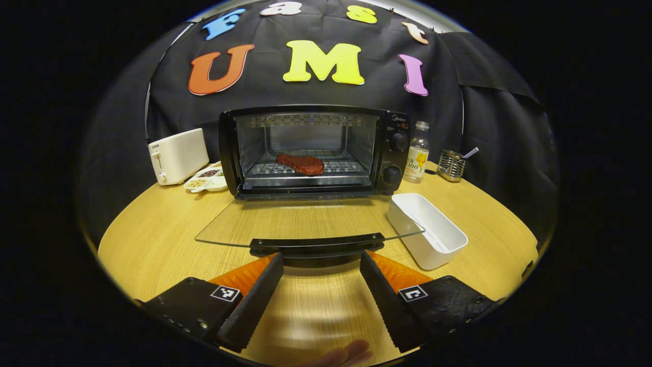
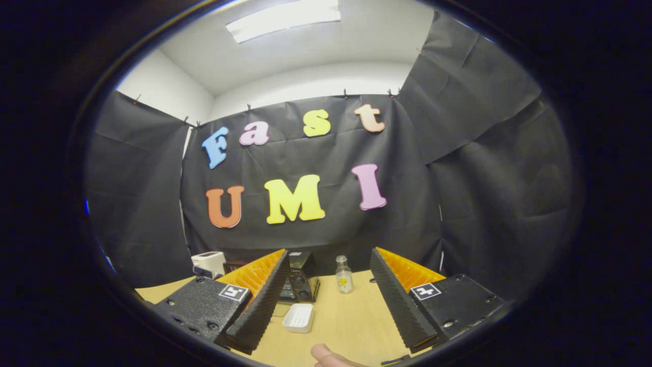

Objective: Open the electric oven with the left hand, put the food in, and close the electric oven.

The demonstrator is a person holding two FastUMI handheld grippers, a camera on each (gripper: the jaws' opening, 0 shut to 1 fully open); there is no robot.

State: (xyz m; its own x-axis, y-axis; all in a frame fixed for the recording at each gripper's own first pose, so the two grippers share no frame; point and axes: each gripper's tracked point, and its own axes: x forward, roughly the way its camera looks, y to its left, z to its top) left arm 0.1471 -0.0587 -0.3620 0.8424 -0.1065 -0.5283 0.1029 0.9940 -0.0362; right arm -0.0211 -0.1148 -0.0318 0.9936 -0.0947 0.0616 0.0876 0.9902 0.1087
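While the door hung flat: the electric oven (image 1: 310, 150) stood at the back of the table (image 1: 153, 239), its glass door (image 1: 305, 221) folded fully down toward the camera.
Food: a reddish slab of food (image 1: 300, 164) lay on the wire rack inside the cavity, so loading looked done.
Left gripper: the left gripper (image 1: 321, 267) was spread wide, holding nothing, its fingers on either side of the door handle (image 1: 317, 244) and just short of it.
Right gripper: the right gripper (image 2: 330, 293) was parted and empty, raised well back from the oven.
Step in hand: closing the door, by my reading.
How to do it well: come up under the handle, lift along the hinge's arc, and keep the push centred so the glass does not twist.
Nearby: the white tray (image 1: 427, 229) sat beside the door's right edge; the swing should clear it.
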